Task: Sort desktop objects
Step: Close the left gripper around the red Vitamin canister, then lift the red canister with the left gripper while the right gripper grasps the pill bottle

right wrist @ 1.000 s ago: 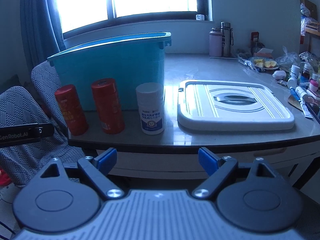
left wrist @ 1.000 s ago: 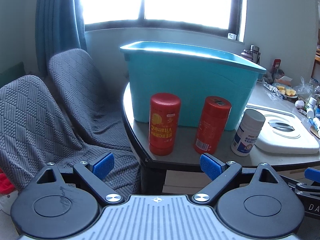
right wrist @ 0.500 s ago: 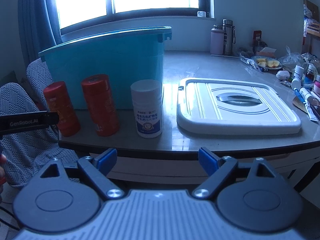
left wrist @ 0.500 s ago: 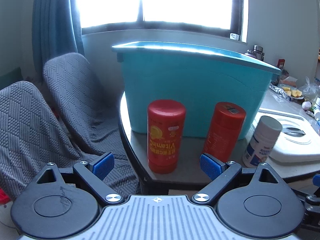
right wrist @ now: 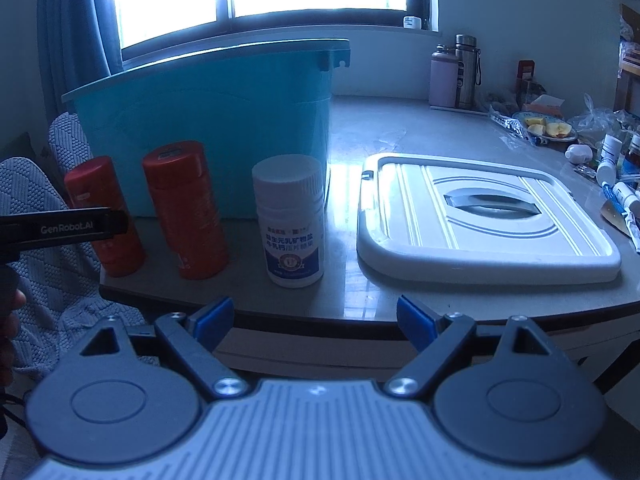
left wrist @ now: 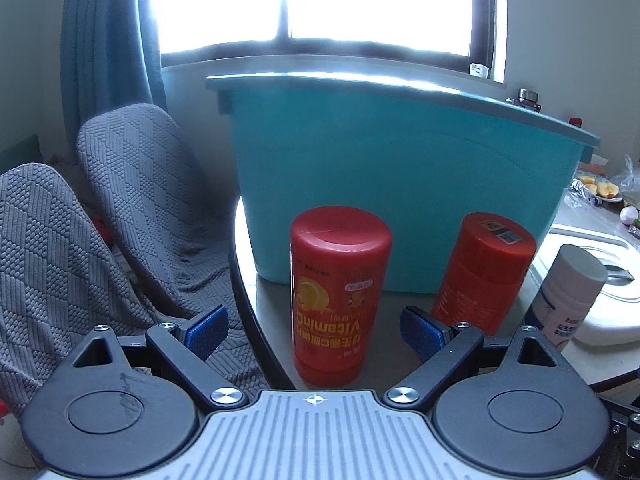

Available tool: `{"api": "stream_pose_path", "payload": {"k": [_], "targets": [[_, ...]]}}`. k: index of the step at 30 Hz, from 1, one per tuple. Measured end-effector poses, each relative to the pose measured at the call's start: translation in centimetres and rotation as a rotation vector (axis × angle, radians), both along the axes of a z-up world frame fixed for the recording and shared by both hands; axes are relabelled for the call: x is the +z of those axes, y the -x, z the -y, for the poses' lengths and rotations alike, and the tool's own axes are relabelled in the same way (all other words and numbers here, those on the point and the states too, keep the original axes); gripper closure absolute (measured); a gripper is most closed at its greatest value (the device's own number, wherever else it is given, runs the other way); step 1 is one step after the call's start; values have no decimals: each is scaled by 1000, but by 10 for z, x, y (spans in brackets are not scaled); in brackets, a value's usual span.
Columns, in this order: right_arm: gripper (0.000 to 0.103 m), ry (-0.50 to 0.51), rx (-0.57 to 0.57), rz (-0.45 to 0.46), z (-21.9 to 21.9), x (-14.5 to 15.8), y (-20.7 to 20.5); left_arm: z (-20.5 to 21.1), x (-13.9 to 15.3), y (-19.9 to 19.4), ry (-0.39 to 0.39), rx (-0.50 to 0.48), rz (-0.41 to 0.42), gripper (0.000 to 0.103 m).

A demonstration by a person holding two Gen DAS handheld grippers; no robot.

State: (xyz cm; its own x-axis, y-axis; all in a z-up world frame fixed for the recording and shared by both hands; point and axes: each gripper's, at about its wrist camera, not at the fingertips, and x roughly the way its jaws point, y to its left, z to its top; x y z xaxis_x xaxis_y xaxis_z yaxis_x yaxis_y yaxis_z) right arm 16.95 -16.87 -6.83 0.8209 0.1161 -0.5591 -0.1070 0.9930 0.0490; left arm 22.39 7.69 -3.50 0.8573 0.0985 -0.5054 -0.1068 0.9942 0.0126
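Left wrist view: the spread left gripper [left wrist: 312, 330] has been brought closer, framing the upside-down red plastic vitamin canister [left wrist: 339, 294] before the teal plastic storage bin [left wrist: 404, 184]; a grasp seems imminent.

Right wrist view: the right gripper [right wrist: 314, 322], spread and empty, is held short of the table edge, facing the white plastic pill bottle [right wrist: 291, 220].

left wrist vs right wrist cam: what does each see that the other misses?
Left wrist only: the upside-down "Vitamin C" print on the nearest red canister and the left tool, open. Right wrist only: the full white bin lid, two flasks by the wall, and the right tool, open. Both: the teal bin, second red canister, white pill bottle.
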Motion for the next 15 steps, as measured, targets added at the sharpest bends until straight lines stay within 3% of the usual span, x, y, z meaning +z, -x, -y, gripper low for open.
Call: {"api": "stream_pose_path", "payload": {"k": [12, 13, 14, 15], "targets": [[14, 0, 5, -14, 5, -6, -12, 3, -10, -25, -17, 17, 7, 13], [14, -1, 5, -15, 5, -7, -13, 4, -10, -27, -16, 12, 11, 40], [14, -2, 4, -15, 6, -7, -13, 5, -10, -29, -10, 0, 13, 53], [14, -3, 4, -16, 7, -7, -14, 5, -9, -30, 0, -4, 13, 53]]}}
